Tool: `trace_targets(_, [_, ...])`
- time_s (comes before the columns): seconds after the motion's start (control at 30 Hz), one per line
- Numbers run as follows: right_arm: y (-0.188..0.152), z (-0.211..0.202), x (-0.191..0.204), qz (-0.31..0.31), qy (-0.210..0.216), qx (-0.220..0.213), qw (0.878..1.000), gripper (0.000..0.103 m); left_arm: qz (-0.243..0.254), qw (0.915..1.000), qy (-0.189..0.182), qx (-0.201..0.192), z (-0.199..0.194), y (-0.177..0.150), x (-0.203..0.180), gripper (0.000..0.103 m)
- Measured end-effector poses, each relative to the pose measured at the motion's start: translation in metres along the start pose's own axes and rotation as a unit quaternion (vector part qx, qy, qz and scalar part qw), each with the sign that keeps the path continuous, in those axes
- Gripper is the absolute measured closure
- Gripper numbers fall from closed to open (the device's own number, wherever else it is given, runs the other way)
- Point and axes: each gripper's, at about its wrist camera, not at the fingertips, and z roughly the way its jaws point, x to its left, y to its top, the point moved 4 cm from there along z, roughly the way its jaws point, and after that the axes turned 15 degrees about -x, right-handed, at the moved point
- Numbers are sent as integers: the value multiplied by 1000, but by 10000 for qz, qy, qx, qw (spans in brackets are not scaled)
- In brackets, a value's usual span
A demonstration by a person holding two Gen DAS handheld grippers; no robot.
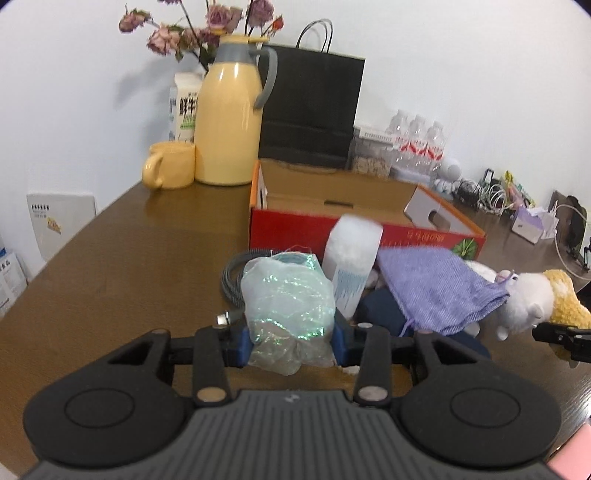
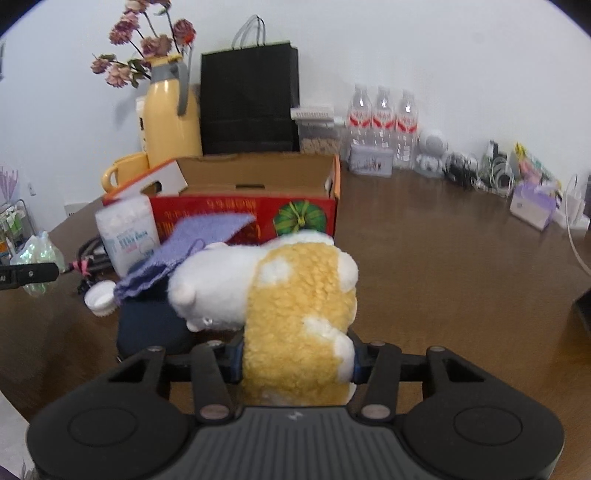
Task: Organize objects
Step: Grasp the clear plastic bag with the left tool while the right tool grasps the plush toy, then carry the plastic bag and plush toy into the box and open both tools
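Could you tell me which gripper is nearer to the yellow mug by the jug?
Left. The left gripper, shut on a shiny bag, sits on the mug's side of the table. The right gripper, shut on the plush toy, is farther off, across the clutter.

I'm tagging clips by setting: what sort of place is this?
Probably a home or small-office table against a wall: a yellow thermos jug with a matching mug, dried flowers and water bottles.
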Motion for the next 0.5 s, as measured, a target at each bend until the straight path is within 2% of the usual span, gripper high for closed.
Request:
trace_targets(0.27, [46,7,11,-223,158,-429,9987,56,115,9990,-126,-410,13,38,-7,62])
trace_targets(0.5, [90,49,16,-119,327,-723,9968,56,212,9970,-252,-696,44,75,-22,62])
